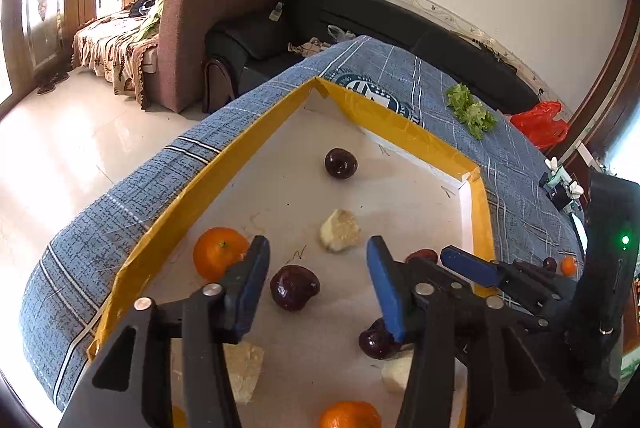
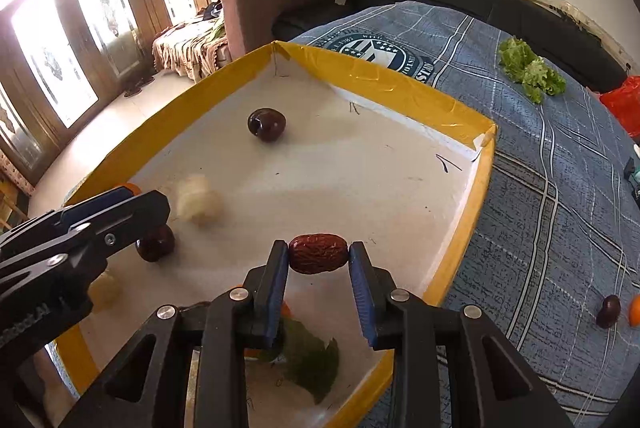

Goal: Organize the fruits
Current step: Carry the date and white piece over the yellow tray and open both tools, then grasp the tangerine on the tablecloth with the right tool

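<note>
A white tray with a yellow rim (image 1: 224,164) (image 2: 460,228) lies on a blue cloth. It holds dark plums (image 1: 340,163) (image 1: 294,287) (image 2: 266,124), oranges (image 1: 219,252) (image 1: 350,415) and pale chunks (image 1: 340,230). My left gripper (image 1: 316,284) is open above the tray, over a plum. My right gripper (image 2: 318,268) is shut on a wrinkled red date (image 2: 318,253) and holds it over the tray's right side; it also shows in the left wrist view (image 1: 452,260). The left gripper's fingers (image 2: 120,208) show at the left of the right wrist view.
Lettuce (image 1: 472,110) (image 2: 530,68) lies on the cloth beyond the tray. A plum (image 2: 608,310) and an orange (image 2: 635,309) lie on the cloth to the right. A green leaf (image 2: 312,360) lies in the tray's near corner. Sofas stand behind the table.
</note>
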The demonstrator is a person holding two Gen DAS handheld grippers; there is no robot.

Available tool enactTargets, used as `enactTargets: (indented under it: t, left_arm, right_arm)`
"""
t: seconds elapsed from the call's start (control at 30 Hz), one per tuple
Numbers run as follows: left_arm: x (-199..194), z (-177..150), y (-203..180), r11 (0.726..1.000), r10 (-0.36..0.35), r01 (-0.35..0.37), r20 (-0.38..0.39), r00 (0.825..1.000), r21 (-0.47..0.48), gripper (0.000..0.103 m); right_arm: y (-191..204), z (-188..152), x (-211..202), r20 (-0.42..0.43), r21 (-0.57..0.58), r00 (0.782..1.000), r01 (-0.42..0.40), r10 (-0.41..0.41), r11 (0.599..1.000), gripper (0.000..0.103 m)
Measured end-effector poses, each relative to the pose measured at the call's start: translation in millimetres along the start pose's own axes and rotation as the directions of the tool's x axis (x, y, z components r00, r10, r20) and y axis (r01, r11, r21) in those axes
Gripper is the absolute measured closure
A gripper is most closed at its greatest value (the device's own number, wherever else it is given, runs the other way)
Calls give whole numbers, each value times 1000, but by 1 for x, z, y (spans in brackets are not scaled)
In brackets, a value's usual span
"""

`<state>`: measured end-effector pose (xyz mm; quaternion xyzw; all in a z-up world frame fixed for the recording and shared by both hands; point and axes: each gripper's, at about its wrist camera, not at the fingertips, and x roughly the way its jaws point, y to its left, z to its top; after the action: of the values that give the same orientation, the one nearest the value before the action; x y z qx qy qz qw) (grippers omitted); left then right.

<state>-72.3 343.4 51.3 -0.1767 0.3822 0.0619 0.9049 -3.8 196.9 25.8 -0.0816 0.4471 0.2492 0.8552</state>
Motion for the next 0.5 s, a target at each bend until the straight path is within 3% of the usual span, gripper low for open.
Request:
enactTargets:
  t: [0.1,0.23,0.5]
  left_arm:
    - [-14,-3,-2,1000,2,-1,35,999,-11,37]
    - [-34,-9,-7,1000,12,-11,70,997,-14,22]
    - [-66,-36,-55,994,30,-42,120,992,97,18]
  right_arm:
    - [-3,0,-11,25,20,1000,-9,9,1000,49]
    - [-9,-5,-35,78,41,997,-6,2,999,48]
    - [-33,-35,-88,162,99,986,21,-37,995,39]
